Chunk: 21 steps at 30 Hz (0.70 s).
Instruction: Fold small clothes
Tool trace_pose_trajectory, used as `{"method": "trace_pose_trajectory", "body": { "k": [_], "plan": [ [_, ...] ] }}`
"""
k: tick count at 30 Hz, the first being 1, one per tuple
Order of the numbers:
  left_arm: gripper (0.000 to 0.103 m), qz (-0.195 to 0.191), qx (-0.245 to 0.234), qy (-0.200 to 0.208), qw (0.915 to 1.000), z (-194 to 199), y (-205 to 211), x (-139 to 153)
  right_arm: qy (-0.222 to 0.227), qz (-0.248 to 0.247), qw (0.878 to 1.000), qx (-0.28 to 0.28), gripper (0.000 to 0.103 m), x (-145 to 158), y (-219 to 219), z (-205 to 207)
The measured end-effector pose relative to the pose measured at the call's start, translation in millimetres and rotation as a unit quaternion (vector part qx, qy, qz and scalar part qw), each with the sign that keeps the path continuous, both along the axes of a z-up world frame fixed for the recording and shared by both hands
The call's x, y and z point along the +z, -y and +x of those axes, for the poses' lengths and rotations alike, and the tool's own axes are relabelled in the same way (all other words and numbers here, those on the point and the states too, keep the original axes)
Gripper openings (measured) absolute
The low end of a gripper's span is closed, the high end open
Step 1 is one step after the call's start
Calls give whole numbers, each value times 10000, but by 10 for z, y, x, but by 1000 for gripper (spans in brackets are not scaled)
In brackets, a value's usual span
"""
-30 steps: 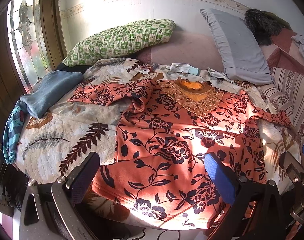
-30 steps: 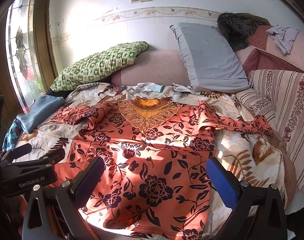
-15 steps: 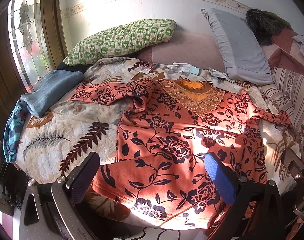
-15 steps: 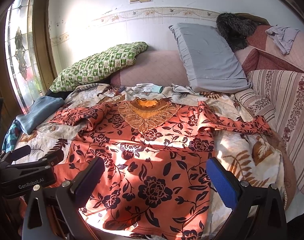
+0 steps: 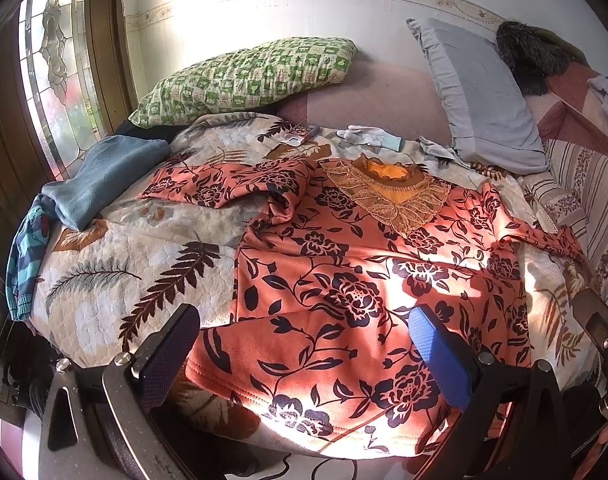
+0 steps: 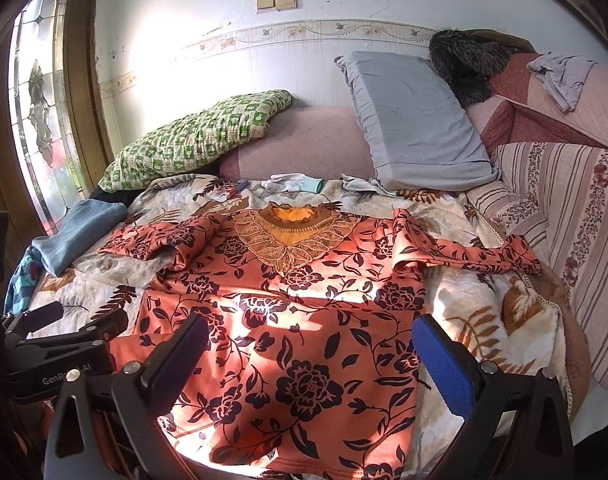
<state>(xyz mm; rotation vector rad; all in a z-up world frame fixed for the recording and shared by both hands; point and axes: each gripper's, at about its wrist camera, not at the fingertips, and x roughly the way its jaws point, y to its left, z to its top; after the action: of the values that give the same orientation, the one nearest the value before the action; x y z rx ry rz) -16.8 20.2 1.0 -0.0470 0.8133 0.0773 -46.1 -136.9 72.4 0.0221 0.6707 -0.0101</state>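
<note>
An orange top with dark flowers (image 5: 343,280) lies spread face up on the bed, lace collar (image 5: 387,192) at the far end, hem toward me. It also shows in the right wrist view (image 6: 288,312). Its left sleeve (image 5: 224,188) is bunched and folded; its right sleeve (image 6: 475,256) stretches out to the right. My left gripper (image 5: 304,344) is open and empty above the hem's left part. My right gripper (image 6: 304,352) is open and empty above the hem's middle. The left gripper also shows at the left edge of the right wrist view (image 6: 64,332).
A leaf-print quilt (image 5: 124,280) covers the bed. A folded blue garment (image 5: 96,176) and a striped one (image 5: 24,256) lie at the left edge. A green checked pillow (image 5: 248,76) and a grey pillow (image 5: 479,96) lean at the back. White gloves (image 5: 363,134) lie beyond the collar.
</note>
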Motion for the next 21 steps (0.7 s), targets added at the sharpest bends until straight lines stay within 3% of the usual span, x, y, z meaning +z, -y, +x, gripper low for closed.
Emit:
{"method": "trace_pose_trajectory", "body": {
  "k": [5, 8, 13, 15, 18, 21],
  "plan": [
    [103, -33, 28, -32, 10000, 3, -25, -3, -27, 8, 10000, -12, 103, -21, -5, -5],
    [103, -298, 110, -164, 9994, 39, -176, -51, -83, 64, 9999, 25, 103, -43, 14, -3],
    [103, -815, 765, -861, 9900, 228, -747, -364, -507, 896, 9947, -81, 103, -194, 404, 17],
    [103, -1100, 1091, -1168, 9810, 277, -1011, -551, -847, 1409, 9857, -360, 103, -377, 699, 21],
    [103, -1445, 1396, -1608, 9663, 260, -1260, -832, -1342, 2287, 9610, -786, 103, -740, 1161, -26],
    [103, -1532, 1262, -1882, 9619, 252, -1268, -1037, -1871, 2654, 9413, -917, 103, -1066, 1379, -69]
  ]
}}
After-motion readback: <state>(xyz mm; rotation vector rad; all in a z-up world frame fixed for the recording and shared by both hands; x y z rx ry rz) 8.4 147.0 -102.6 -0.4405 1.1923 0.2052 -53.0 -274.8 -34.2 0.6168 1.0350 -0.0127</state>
